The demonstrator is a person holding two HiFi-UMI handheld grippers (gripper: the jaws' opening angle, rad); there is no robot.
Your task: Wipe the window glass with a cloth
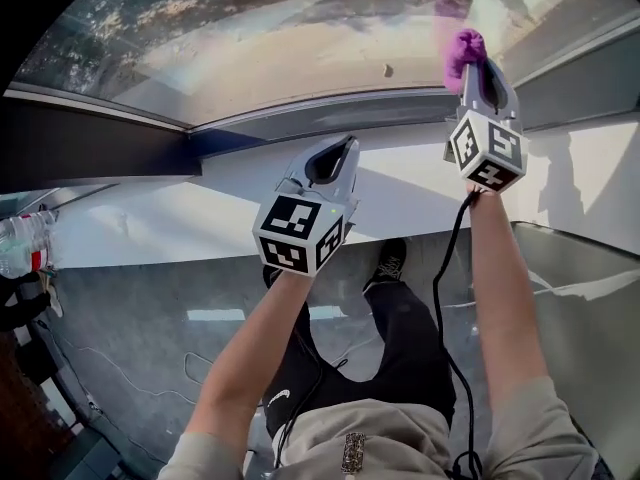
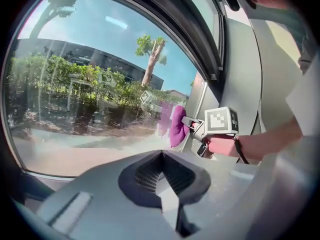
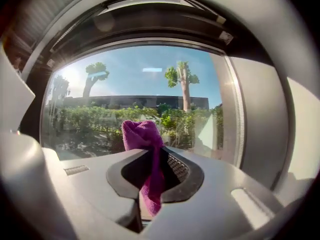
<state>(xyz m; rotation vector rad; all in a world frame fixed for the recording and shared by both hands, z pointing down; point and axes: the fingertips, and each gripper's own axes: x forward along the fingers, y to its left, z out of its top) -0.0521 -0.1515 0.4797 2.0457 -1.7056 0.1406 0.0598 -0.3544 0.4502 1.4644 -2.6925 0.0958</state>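
R tongs (image 1: pixel 477 68) are clamped on a purple bunched-up cloth (image 1: pixel 465 48). In the right gripper view the cloth (image 3: pixel 143 134) sits btwn the ribbed dark pads of the R tongs (image 3: pixel 155 154): a wad sticks out past the tips and a tail hangs down through the jaw gap. Seen from the left gripper view, the wad (image 2: pixel 177 126) sits right at the tip of the R tongs (image 2: pixel 192 124) and meets its own purple reflection on the large clear window glass (image 2: pixel 90 84), so it looks pressed to the pane, close to the pane's right edge.

L tongs (image 1: pixel 345 148) are closed w/ nothing btwn the jaws. In their own view the tips of the L tongs (image 2: pixel 162 156) meet and only bare white sill shows through the gap behind them. They hang lower and to the left of the R tongs, well apart from the cloth, over the white window sill (image 1: pixel 200 208) and short of the grey window frame (image 1: pixel 330 113).

The glass (image 1: pixel 300 38) lies ahead of both tongs; trees, hedge and a dark bldg show through it (image 3: pixel 140 89). A black cable (image 1: pixel 445 268) runs back from the R tongs along the forearm. A clear plastic bottle (image 1: pixel 20 243) stands far left of the L tongs.
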